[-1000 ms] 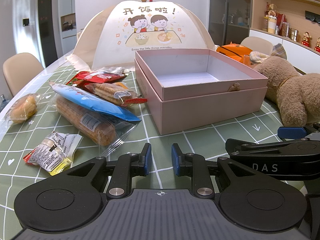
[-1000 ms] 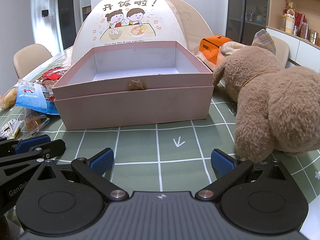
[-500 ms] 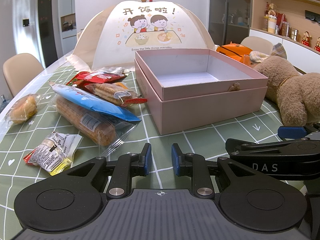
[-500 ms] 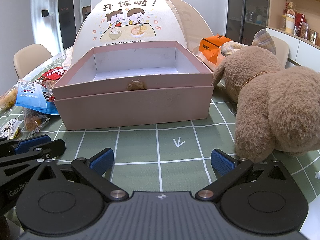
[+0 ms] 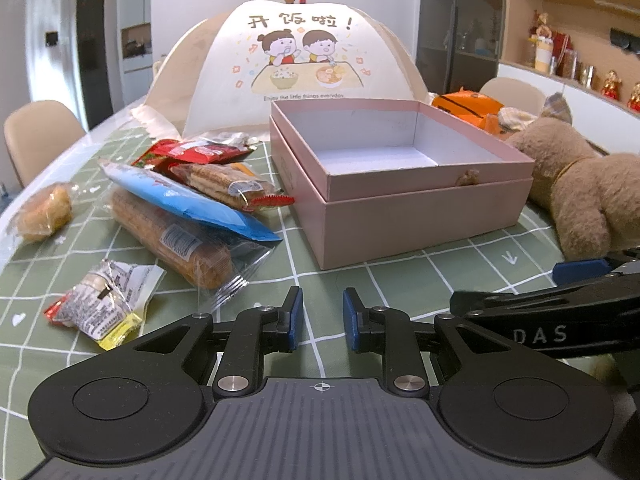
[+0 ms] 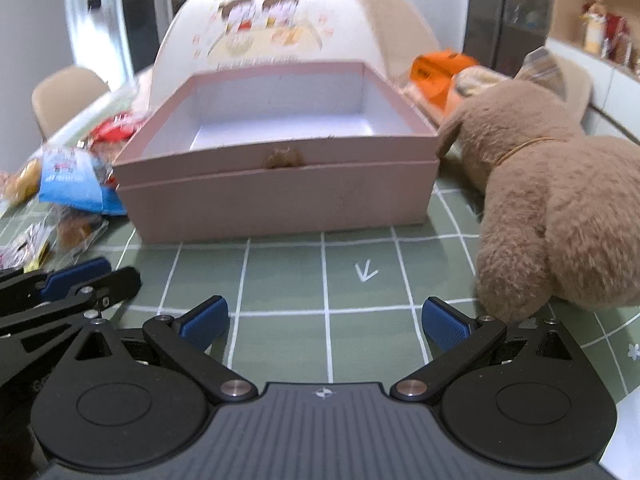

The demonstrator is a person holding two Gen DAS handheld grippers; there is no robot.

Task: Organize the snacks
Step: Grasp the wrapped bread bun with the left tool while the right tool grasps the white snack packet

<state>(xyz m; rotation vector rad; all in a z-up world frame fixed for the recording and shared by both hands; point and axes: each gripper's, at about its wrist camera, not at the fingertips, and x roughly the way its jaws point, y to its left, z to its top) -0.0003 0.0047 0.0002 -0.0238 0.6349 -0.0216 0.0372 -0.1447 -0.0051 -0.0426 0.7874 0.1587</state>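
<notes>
Left gripper (image 5: 319, 314): jaws nearly closed, narrow gap, nothing between. Right gripper (image 6: 325, 325): jaws spread wide, empty. Snack pile (image 5: 180, 208) on green checked cloth (image 5: 400, 280), at 10–11 o'clock from left gripper, left of pink box (image 5: 400, 184). Long bread packet (image 5: 172, 240): axis runs 10-to-4. Box empty, 12 o'clock from right gripper. Judgement: left hand nearer snacks.

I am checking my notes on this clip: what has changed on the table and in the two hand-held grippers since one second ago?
Only the right hand-held gripper moved: its view is now blurred and the pink box looks closer, so it tipped or advanced toward it. Its jaws stay wide open and empty. The left hand-held gripper stayed nearly closed, holding nothing. The snack packets and the plush dog lie as before.
</notes>
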